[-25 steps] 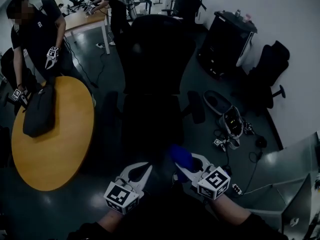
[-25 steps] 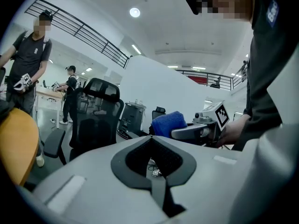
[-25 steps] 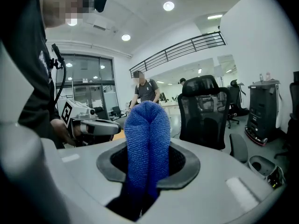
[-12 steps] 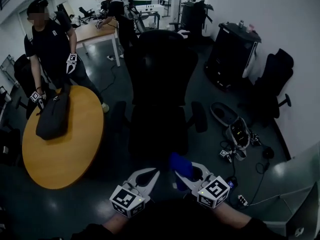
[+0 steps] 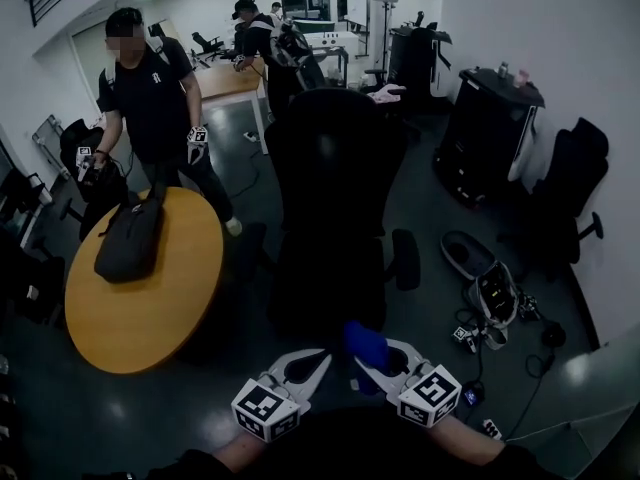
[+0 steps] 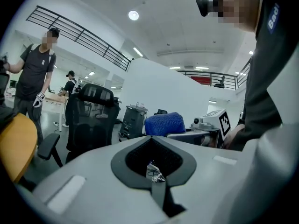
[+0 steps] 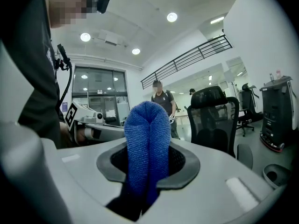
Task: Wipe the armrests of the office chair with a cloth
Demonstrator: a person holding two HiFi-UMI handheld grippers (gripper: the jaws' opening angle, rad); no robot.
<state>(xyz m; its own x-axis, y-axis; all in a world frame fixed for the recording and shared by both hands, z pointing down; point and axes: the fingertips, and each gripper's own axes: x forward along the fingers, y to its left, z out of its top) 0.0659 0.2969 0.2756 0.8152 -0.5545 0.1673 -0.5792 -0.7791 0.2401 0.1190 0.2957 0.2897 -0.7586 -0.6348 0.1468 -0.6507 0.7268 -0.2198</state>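
Note:
The black office chair (image 5: 330, 198) stands in front of me, with its left armrest (image 5: 250, 243) and right armrest (image 5: 405, 258) both bare. My right gripper (image 5: 372, 356) is shut on a folded blue cloth (image 5: 365, 340), which sticks up between its jaws (image 7: 147, 143). My left gripper (image 5: 312, 364) is beside it, shut and holding nothing (image 6: 152, 146). Both grippers hang low in front of the seat, well short of either armrest. The chair also shows in the left gripper view (image 6: 91, 120) and the right gripper view (image 7: 212, 120).
A round yellow table (image 5: 140, 298) with a black bag (image 5: 130, 238) stands at the left, and a person (image 5: 155, 108) stands behind it. Another person (image 5: 260, 38) is at the back. A black cabinet (image 5: 490, 133), a second chair (image 5: 560, 198) and floor clutter (image 5: 490, 293) are at the right.
The head view has lifted, so the chair and table sit lower and nearer the middle. Both grippers stay low in front of the seat, with the cloth still held.

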